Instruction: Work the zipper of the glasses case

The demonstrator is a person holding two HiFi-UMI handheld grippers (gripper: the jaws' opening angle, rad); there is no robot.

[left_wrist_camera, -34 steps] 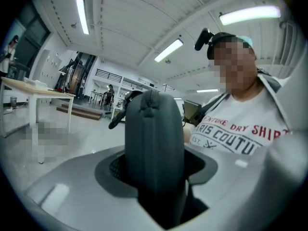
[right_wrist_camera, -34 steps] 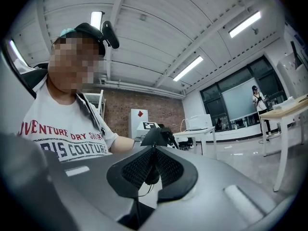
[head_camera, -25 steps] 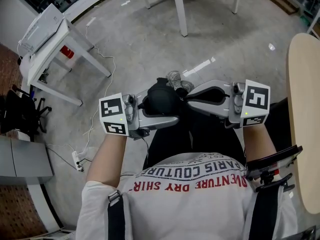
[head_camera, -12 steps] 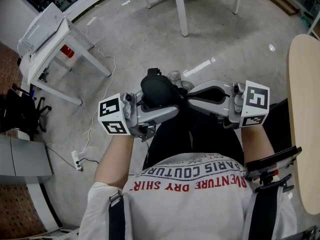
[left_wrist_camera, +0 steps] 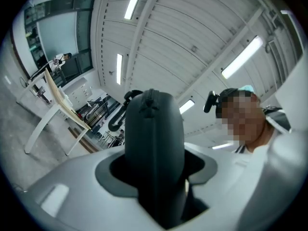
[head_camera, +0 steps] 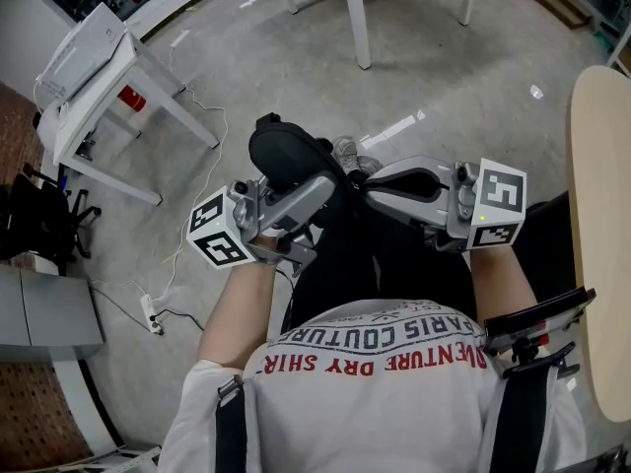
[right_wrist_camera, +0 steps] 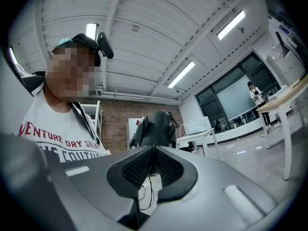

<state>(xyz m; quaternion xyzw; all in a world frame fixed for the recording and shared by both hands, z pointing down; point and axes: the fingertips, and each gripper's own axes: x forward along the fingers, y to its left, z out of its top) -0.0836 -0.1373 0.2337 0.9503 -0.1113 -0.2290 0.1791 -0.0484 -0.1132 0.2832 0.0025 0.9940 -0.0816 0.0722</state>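
Observation:
The black glasses case [head_camera: 284, 154] is clamped in my left gripper [head_camera: 312, 191], which is shut on its lower end and tilted up to the left. In the left gripper view the case [left_wrist_camera: 154, 143] stands upright between the jaws, its zipper seam facing the camera. My right gripper [head_camera: 367, 187] points left at the middle of the head view with its jaws shut; nothing shows between them. From the right gripper view [right_wrist_camera: 153, 150] the case [right_wrist_camera: 155, 128] lies beyond the closed tips, apart from them.
I hold both grippers over my lap above a concrete floor. A white table with a printer [head_camera: 94, 62] stands at the upper left, white table legs [head_camera: 355, 18] at the top, a round wooden tabletop [head_camera: 596, 215] at the right. A power strip [head_camera: 153, 313] lies on the floor at the left.
The left gripper has swung the case up and to the left, away from the right gripper's tips. The right gripper has hardly moved.

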